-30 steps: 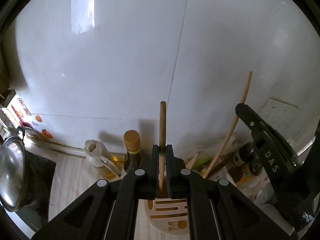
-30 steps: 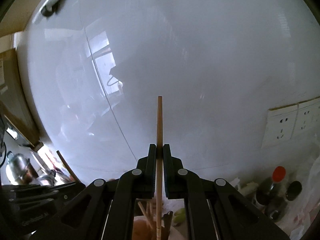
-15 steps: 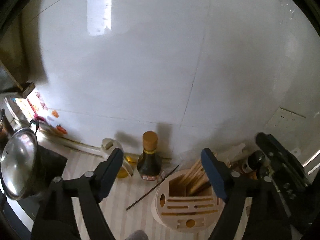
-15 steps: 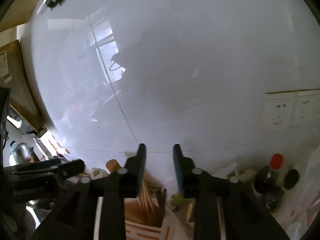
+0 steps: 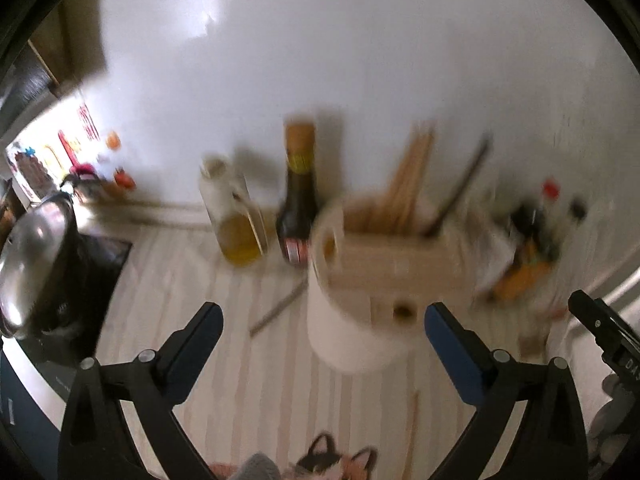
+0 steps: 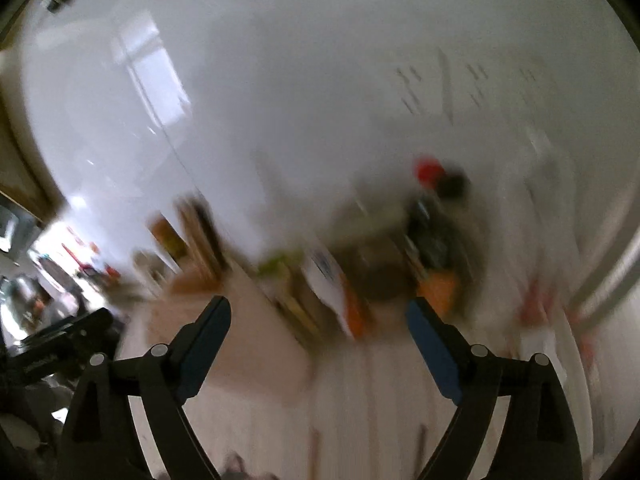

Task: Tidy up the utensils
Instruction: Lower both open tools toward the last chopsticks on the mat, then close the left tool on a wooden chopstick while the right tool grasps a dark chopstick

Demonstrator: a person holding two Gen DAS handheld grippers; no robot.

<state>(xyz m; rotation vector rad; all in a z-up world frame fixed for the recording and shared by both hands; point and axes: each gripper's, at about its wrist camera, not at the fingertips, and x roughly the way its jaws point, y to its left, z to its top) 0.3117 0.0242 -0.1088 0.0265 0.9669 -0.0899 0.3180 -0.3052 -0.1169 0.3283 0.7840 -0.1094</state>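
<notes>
A pale wooden utensil holder [image 5: 384, 272] stands on the striped countertop [image 5: 224, 344] in the left wrist view, with a bundle of wooden chopsticks [image 5: 412, 176] and a dark utensil [image 5: 460, 188] standing in it. My left gripper [image 5: 322, 320] is open and empty, just in front of the holder. A loose chopstick [image 5: 413, 424] lies on the counter below the holder, another dark stick [image 5: 276, 308] to its left. My right gripper [image 6: 318, 312] is open and empty; its view is heavily blurred, with the holder [image 6: 188, 280] at left.
A dark sauce bottle [image 5: 298, 200] and an oil bottle [image 5: 234, 216] stand left of the holder by the white wall. A steel pot [image 5: 32, 256] sits on a black stove at far left. Bottles and packets [image 5: 532, 240] crowd the right.
Both grippers let go of their wooden utensils, which now stand in the holder, then opened wide. Both have tilted down and pulled back from the holder; both views are motion-blurred.
</notes>
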